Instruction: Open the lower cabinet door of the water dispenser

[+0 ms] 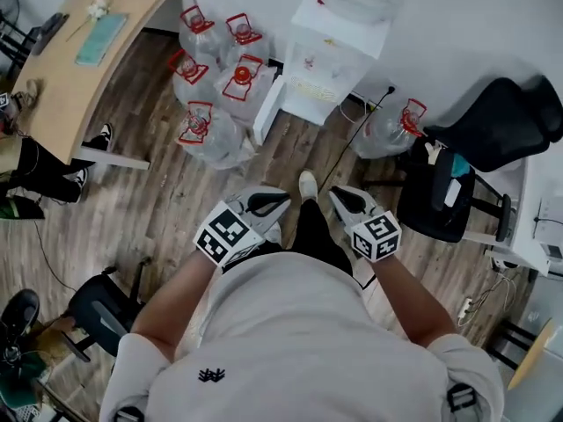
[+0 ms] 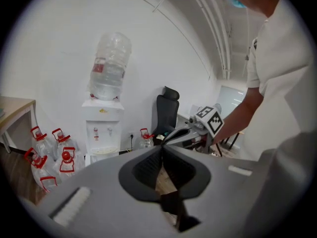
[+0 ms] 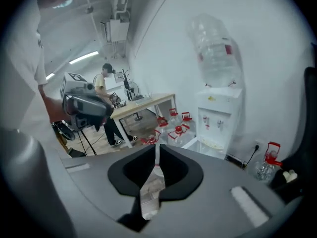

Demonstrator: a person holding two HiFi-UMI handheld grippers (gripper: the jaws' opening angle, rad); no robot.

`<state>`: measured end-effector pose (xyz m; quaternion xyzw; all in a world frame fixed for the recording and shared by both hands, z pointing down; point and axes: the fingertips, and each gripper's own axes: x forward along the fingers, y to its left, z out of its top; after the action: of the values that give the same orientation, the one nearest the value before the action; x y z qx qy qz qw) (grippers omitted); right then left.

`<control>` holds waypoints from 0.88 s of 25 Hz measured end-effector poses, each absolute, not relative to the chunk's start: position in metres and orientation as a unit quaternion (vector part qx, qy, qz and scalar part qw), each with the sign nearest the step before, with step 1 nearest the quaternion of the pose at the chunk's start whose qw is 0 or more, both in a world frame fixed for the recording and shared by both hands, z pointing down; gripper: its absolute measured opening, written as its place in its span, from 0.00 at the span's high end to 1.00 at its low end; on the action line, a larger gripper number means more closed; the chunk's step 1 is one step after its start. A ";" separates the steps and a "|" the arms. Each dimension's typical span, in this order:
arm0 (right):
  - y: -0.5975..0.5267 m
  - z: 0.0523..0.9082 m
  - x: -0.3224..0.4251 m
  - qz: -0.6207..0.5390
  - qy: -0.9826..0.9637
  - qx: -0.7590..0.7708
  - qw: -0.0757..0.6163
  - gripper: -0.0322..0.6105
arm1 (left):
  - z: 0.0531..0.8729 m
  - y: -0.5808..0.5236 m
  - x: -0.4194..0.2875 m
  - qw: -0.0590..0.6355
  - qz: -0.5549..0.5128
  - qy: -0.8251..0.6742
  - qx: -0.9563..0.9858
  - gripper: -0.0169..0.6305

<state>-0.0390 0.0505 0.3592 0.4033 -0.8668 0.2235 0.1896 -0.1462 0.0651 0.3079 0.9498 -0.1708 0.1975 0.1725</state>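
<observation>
The white water dispenser (image 1: pixel 332 55) stands against the far wall with a clear bottle upside down on top; I also see it in the left gripper view (image 2: pixel 101 130) and the right gripper view (image 3: pixel 218 118). A white panel (image 1: pixel 266 111) sticks out from its lower left side and looks like the lower door swung open. Both grippers hang in the air close to the person's body, well short of the dispenser. My left gripper (image 1: pixel 286 199) (image 2: pixel 162 148) is shut and empty. My right gripper (image 1: pixel 333 192) (image 3: pixel 157 148) shows a narrow slit between its tips, with nothing in it.
Several clear water jugs with red handles (image 1: pixel 215 82) crowd the floor left of the dispenser, and one more (image 1: pixel 391 128) stands to its right by a black cord. A black office chair (image 1: pixel 457 187) is on the right. A wooden desk (image 1: pixel 84 55) with a seated person is on the left.
</observation>
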 end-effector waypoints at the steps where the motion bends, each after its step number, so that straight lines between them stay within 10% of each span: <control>1: 0.059 0.345 -0.036 0.214 -0.867 0.409 0.186 0.91 | 0.303 0.068 -0.145 0.170 0.197 -0.168 0.951 0.88; 22: 0.151 0.251 -0.007 0.159 -0.871 0.439 0.153 0.95 | 0.277 0.121 -0.145 0.157 0.214 -0.177 0.948 0.88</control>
<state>-0.0067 0.1511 0.2508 0.4392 -0.8709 0.1586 0.1532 -0.1452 0.1206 0.2770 0.9478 -0.1770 0.2137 0.1573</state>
